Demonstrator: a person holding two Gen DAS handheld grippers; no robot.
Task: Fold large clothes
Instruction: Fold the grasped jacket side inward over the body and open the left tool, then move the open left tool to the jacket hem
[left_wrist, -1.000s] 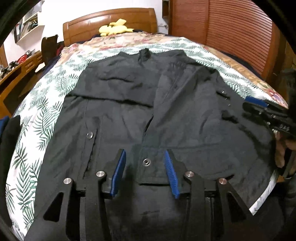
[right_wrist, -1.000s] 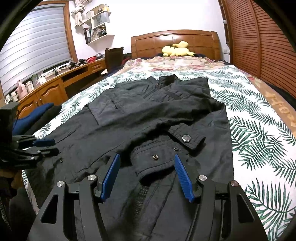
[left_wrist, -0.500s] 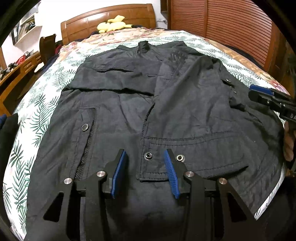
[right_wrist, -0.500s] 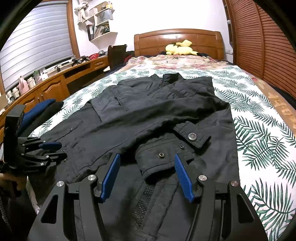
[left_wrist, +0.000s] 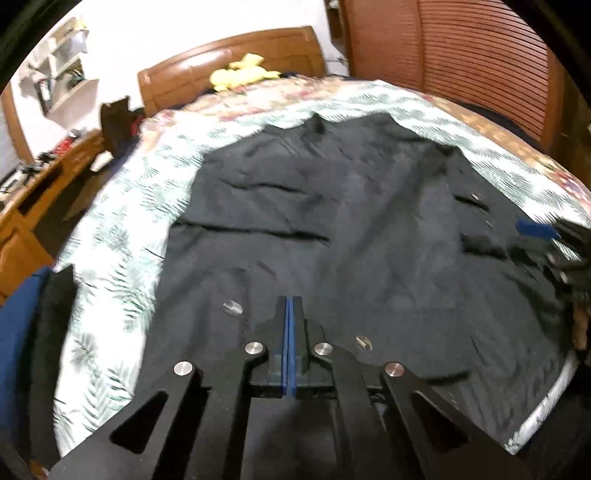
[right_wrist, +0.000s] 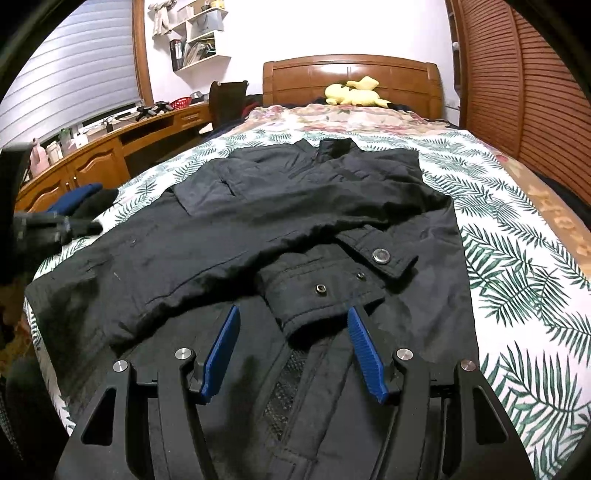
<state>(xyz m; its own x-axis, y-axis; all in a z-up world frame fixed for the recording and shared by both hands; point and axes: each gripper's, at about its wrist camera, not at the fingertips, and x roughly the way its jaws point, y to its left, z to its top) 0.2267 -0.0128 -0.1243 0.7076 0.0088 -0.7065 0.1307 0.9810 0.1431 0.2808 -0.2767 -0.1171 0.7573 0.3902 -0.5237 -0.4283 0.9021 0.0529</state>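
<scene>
Left wrist view: left gripper (left_wrist: 289, 306) pads pressed together, nothing visibly between them.
Right gripper (right_wrist: 291, 325): wide, empty, over sleeve cuff (right_wrist: 325, 291).
Black fabric jacket (right_wrist: 258, 229): flat on leaf-print bedspread (right_wrist: 517, 258).
Progress: sleeves folded in; body folds remain.

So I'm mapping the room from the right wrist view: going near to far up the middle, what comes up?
right gripper → sleeve cuff → jacket collar → floral blanket → yellow plush → headboard
</scene>
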